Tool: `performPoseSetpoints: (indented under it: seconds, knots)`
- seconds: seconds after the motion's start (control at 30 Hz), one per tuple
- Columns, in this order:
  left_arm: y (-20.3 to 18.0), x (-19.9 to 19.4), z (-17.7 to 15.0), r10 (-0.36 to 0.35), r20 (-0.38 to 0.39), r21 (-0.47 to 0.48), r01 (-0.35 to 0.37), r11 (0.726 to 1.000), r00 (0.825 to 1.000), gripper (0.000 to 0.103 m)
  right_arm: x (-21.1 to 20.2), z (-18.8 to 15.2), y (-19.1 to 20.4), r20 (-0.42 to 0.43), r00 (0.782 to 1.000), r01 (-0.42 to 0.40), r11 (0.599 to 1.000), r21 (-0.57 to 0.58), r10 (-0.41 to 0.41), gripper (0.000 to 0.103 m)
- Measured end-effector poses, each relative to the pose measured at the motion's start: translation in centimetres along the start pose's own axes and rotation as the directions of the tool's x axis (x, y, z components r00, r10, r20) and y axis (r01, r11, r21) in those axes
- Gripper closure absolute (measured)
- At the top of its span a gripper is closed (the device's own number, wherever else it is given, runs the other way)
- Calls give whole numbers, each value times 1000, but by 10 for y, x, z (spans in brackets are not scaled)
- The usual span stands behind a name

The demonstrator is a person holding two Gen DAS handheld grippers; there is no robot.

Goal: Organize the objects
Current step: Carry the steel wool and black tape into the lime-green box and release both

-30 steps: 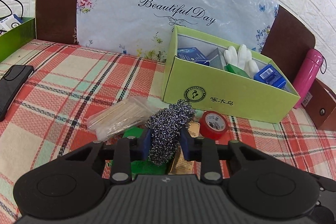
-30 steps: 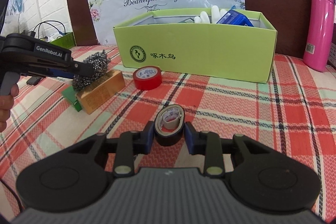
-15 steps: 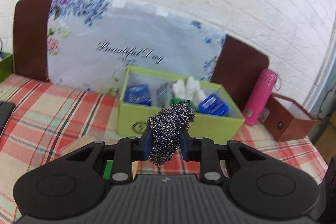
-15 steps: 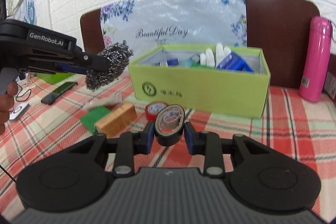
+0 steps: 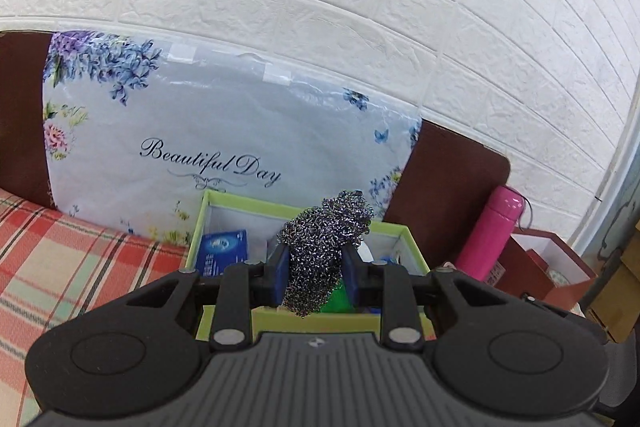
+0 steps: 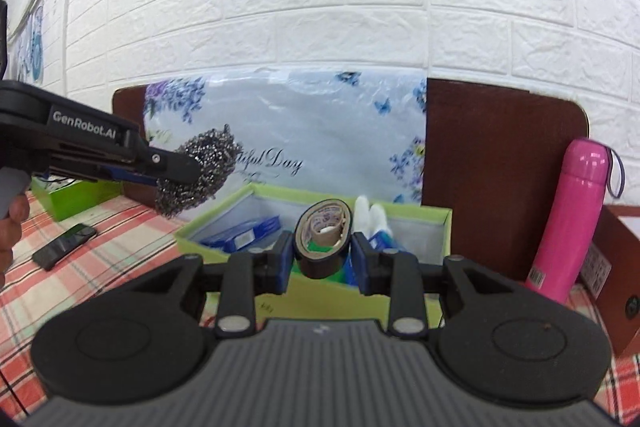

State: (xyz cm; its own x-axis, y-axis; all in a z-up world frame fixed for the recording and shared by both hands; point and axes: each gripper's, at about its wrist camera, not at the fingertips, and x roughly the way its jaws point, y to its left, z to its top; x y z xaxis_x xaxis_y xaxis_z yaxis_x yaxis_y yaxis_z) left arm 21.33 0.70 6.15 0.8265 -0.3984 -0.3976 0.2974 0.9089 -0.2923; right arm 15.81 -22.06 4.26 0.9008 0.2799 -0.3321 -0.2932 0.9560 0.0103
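Note:
My left gripper [image 5: 314, 277] is shut on a grey steel-wool scourer [image 5: 324, 247] and holds it in the air over the near side of the green cardboard box [image 5: 224, 199]. From the right wrist view the scourer [image 6: 196, 175] hangs up and to the left of the box [image 6: 400, 213]. My right gripper [image 6: 322, 259] is shut on a black tape roll [image 6: 322, 241] with a brown core, held above the box's front wall. Blue packs [image 6: 240, 233] and white glove fingers [image 6: 370, 219] lie in the box.
A floral bag [image 5: 200, 131] leans on a brown board behind the box. A pink flask [image 6: 572, 211] and a brown box [image 6: 616, 267] stand at the right. A phone [image 6: 64, 245] and a second green box [image 6: 76, 193] sit at the left on the plaid cloth [image 5: 60, 259].
Both grippers have risen from the table with their objects and moved forward to the green box. The red tape roll and wooden block have dropped out of sight below.

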Motion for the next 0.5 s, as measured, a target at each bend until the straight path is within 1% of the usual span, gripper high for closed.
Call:
performPoseSetpoints:
  seconds: [0.1,0.23,0.5]
  knots:
    - [1,20,10,18,-4,3,-18,1000,1000,74,20,9,-6,3,1000,9,1000,-8,-9,73]
    - [7,52,18,36,-38,-1,-36,999,999,74,50,15,-7,3,1000,11,999,-41,-11,73]
    - [24,105,20,49,-87,-9,-50,999,995,74,116,11,-2,-39,998,38,992,-123,-43,73]
